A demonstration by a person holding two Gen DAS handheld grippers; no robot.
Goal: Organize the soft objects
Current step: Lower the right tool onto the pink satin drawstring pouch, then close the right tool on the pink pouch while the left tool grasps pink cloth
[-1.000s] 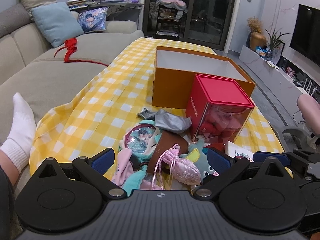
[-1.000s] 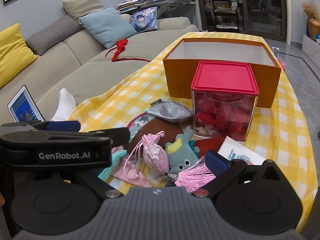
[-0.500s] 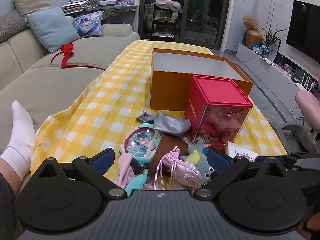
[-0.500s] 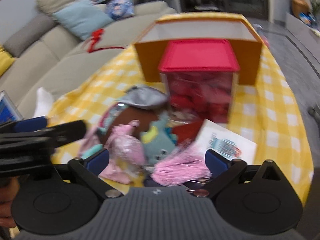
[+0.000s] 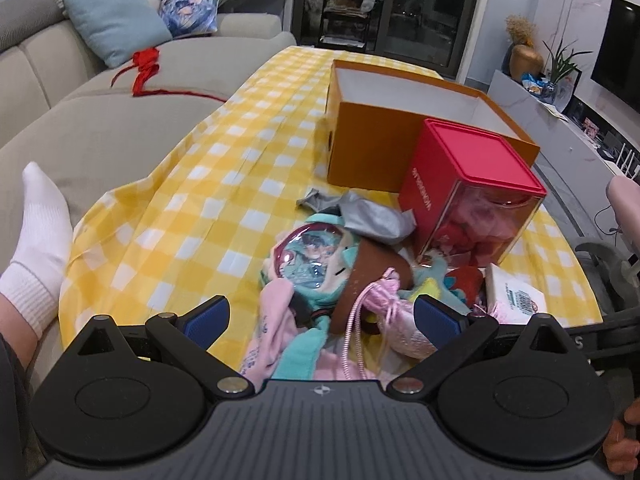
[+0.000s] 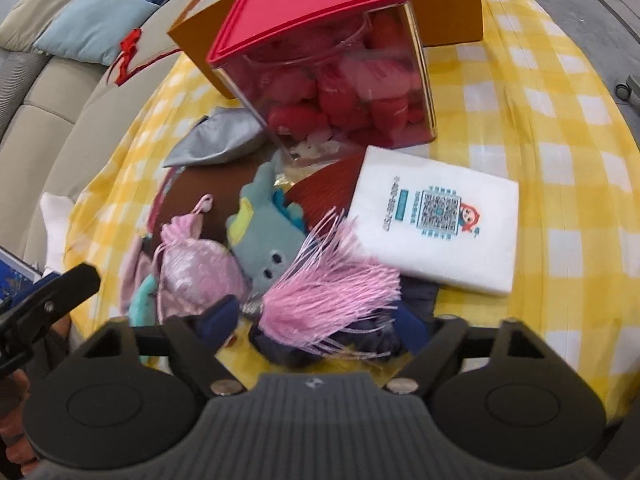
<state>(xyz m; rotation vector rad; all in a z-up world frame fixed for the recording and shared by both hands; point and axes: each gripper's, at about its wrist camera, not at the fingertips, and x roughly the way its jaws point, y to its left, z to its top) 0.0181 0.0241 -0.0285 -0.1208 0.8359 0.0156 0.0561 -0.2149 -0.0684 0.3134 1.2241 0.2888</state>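
A heap of soft things lies on the yellow checked cloth (image 5: 224,184): a pink drawstring pouch (image 6: 198,270), a teal plush toy (image 6: 266,240), a pink tassel (image 6: 332,294), a grey pouch (image 5: 372,220), a round picture pouch (image 5: 310,258) and pink and teal cloth (image 5: 280,344). My left gripper (image 5: 322,318) is open just above the near side of the heap. My right gripper (image 6: 316,326) is open and low over the pink tassel, its fingers either side of it. An open orange box (image 5: 404,120) stands behind.
A clear box with a red lid (image 6: 328,64), full of red soft things, stands between the heap and the orange box. A white packet with a QR code (image 6: 436,216) lies at the right. A grey sofa (image 5: 80,120) runs along the left; a white-socked foot (image 5: 36,240) rests there.
My right gripper has dropped forward and down toward the heap, now straddling the pink tassel. My left gripper has moved slightly closer over the heap and stays open.
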